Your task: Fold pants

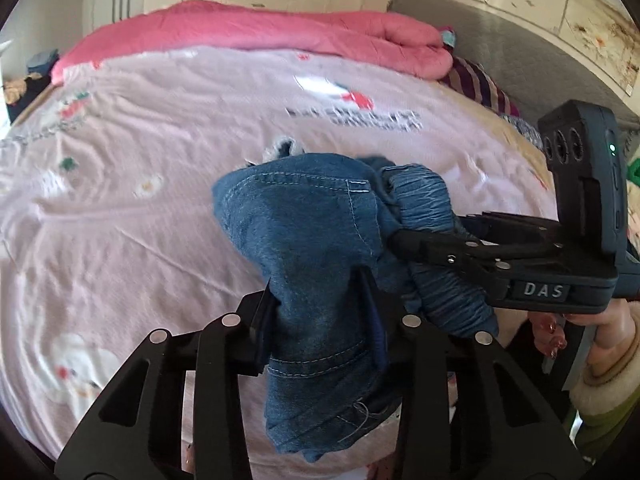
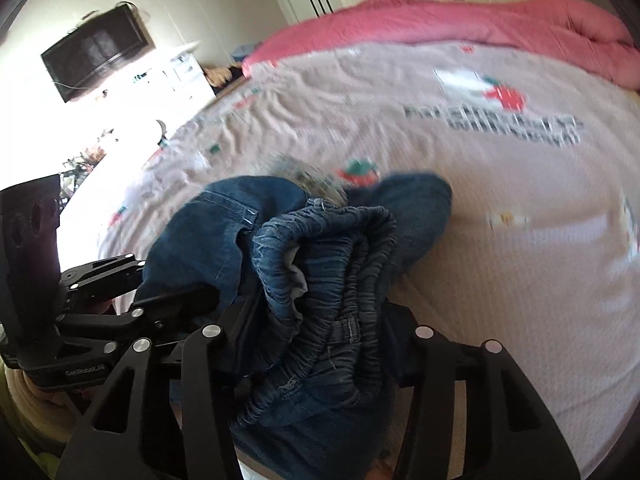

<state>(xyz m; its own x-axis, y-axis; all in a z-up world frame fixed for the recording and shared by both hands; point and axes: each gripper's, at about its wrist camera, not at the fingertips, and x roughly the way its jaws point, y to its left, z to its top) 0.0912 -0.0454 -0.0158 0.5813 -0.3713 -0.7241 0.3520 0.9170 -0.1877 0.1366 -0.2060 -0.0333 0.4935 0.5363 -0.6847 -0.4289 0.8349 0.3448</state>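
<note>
Here the pants [image 1: 320, 248], blue denim, are bunched in a lump lifted off the pink bedspread [image 1: 120, 200], filling the lower middle of both wrist views. The left gripper [image 1: 316, 292] has its jaws pinching a wad of plain denim that runs up between them from the bottom of the left view; the right gripper [image 2: 316, 320] likewise has its jaws closed on the gathered elastic waistband [image 2: 332, 248], which sits in the centre of the right view. In the left view the right gripper [image 1: 408, 240] comes in from the right edge, its tips biting the ribbed band just beside the left one's hold. So both grips lie close together on one bundle, neither hand clearly nearer. The garment's long axis cannot be read; the legs are crumpled below and behind the fingers. My judgement: the next move needs the hands drawn apart sideways so the waistband stretches flat before it is laid out on the bedspread.
</note>
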